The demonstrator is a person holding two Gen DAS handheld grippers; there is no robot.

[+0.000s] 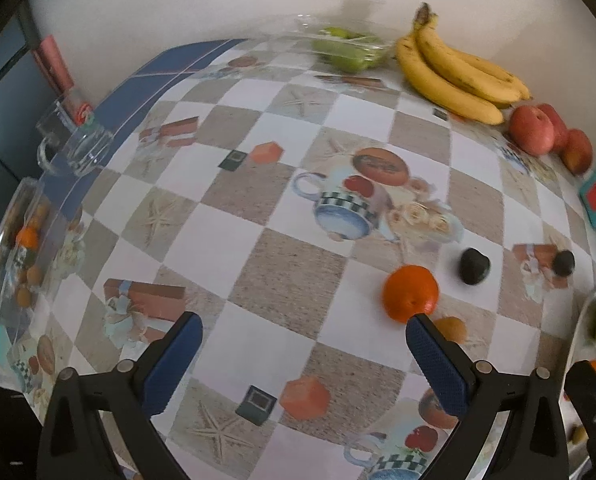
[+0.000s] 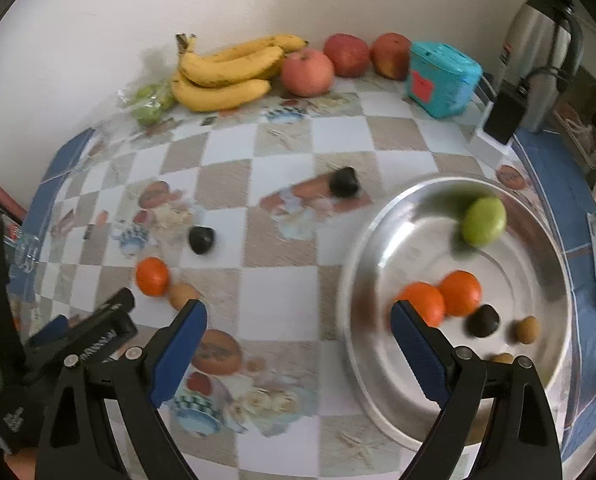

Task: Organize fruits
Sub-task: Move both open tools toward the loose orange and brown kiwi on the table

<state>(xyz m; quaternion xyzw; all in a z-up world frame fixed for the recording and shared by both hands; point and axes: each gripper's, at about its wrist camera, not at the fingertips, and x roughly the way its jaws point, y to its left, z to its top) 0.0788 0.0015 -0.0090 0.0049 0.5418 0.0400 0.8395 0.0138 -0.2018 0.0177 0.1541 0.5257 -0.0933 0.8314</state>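
My left gripper is open and empty above the table; its right finger tip sits just in front of an orange. A small tan fruit and two dark fruits lie near it. My right gripper is open and empty, its right finger over the rim of a steel bowl. The bowl holds two oranges, a green fruit, a dark fruit and small brown fruits. On the table the orange shows again, with dark fruits.
Bananas, red apples and a bag of green fruit line the wall. A teal box, a thermos and a black box stand at the right. A glass mug and clear tray sit at the left edge.
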